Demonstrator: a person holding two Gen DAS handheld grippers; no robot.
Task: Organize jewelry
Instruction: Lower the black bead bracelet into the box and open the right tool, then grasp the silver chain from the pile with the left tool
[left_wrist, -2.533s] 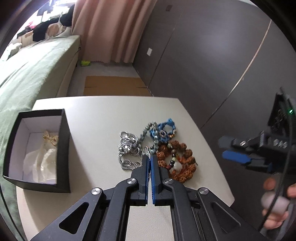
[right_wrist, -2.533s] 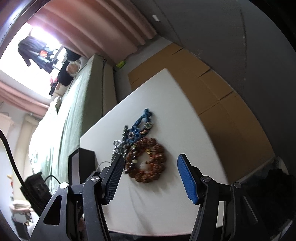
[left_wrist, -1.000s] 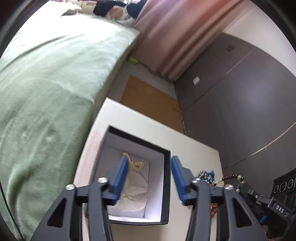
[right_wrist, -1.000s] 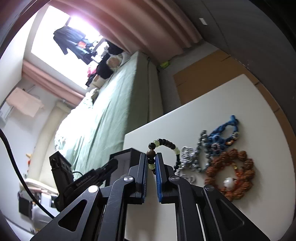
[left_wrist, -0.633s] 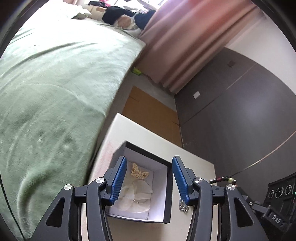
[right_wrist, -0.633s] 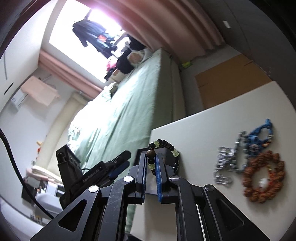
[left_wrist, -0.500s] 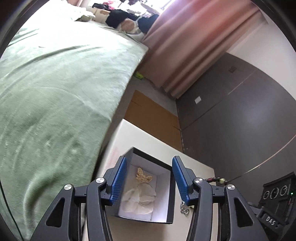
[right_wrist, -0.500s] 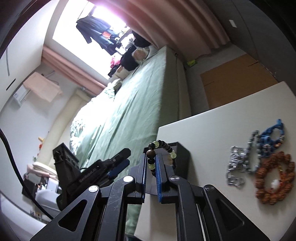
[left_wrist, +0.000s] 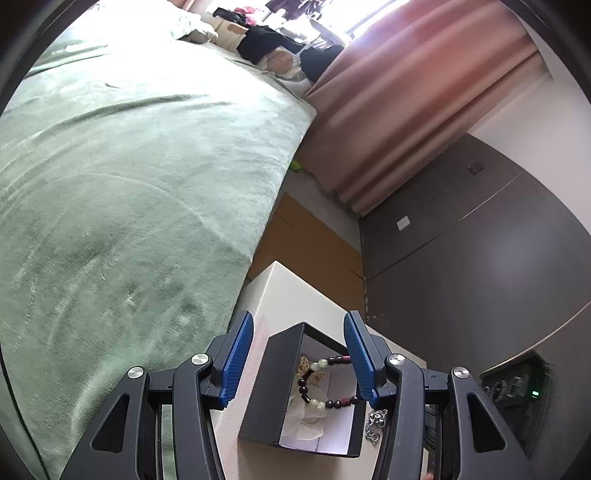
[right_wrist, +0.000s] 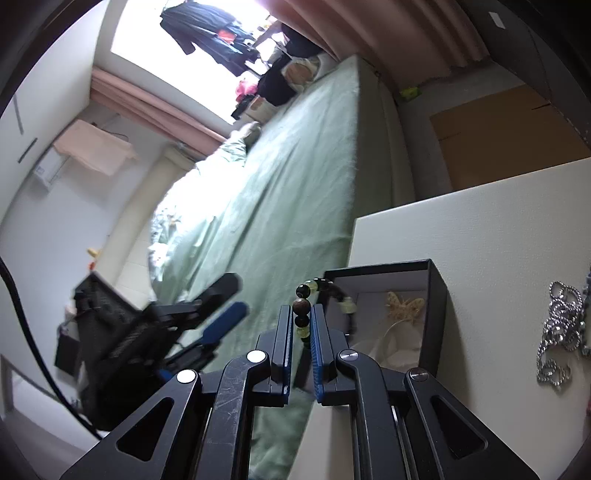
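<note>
A black jewelry box (left_wrist: 266, 387) with a white lining stands open on the white table (left_wrist: 295, 291). A gold butterfly piece (right_wrist: 404, 308) lies inside it. My right gripper (right_wrist: 301, 325) is shut on a dark and pale-green beaded bracelet (right_wrist: 306, 291) and holds it over the box's left edge; the bracelet (left_wrist: 314, 384) hangs above the box interior in the left wrist view. My left gripper (left_wrist: 297, 354) is open and empty, its jaws spread on either side of the box. A silver chain (right_wrist: 561, 332) lies on the table right of the box.
A green bed (left_wrist: 129, 166) runs along the table's left side. Pink curtains (left_wrist: 406, 92) and a dark wardrobe wall (left_wrist: 480, 258) stand behind. Cardboard (right_wrist: 498, 136) lies on the floor beyond the table.
My right gripper has carried the beaded bracelet leftward until it hangs over the box. My left gripper has stayed open and drawn back, with the box now lower between its jaws.
</note>
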